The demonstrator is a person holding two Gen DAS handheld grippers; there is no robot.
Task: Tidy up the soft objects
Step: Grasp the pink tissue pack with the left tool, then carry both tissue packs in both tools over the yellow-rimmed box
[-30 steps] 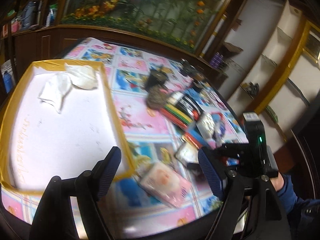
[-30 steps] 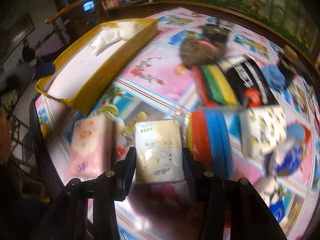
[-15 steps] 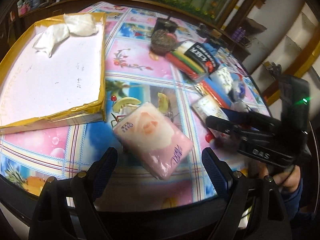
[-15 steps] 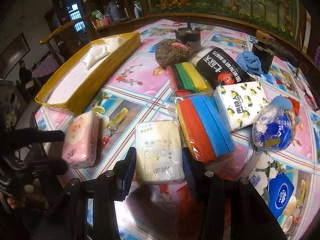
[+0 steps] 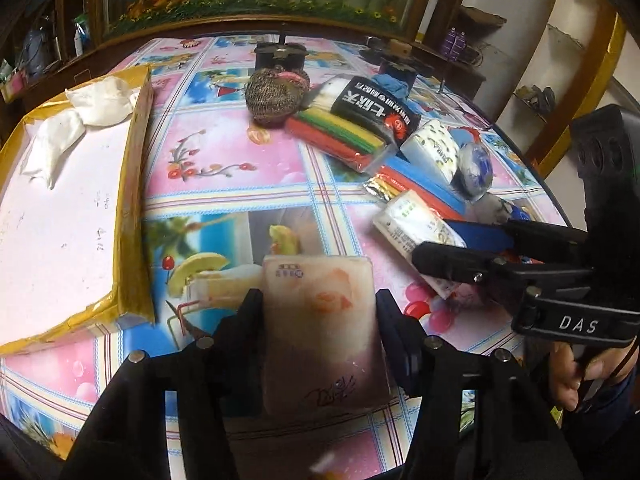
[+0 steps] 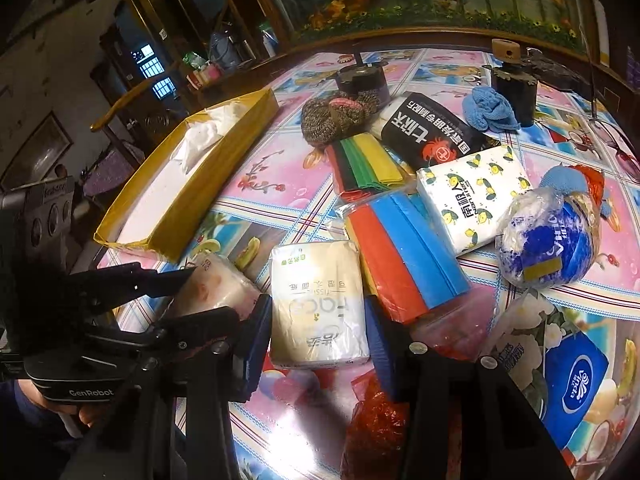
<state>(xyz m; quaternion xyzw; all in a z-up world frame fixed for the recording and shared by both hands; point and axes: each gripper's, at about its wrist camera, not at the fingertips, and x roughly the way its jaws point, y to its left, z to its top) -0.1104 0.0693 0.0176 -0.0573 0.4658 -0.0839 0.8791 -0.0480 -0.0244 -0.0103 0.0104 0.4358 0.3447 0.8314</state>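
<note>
2 tissue packs lie near the table's front edge, and we have one gripper at each. Our left gripper [image 5: 319, 304] has its fingers against both sides of the pink tissue pack [image 5: 323, 320], seemingly clamped. Our right gripper [image 6: 318, 328] straddles the cream tissue pack [image 6: 318, 300]; whether it squeezes already, we cannot tell. We judge this as the grasping step. Next, lift both into the yellow-edged box [image 5: 134, 184].

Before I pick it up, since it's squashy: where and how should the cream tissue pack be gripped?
Grip the cream tissue pack across its two long sides, near the middle, coming from the near short end along its length. It lies flat, and the right gripper already straddles it that way. The foam sheets crowd its right side, so squeeze gently.
</note>
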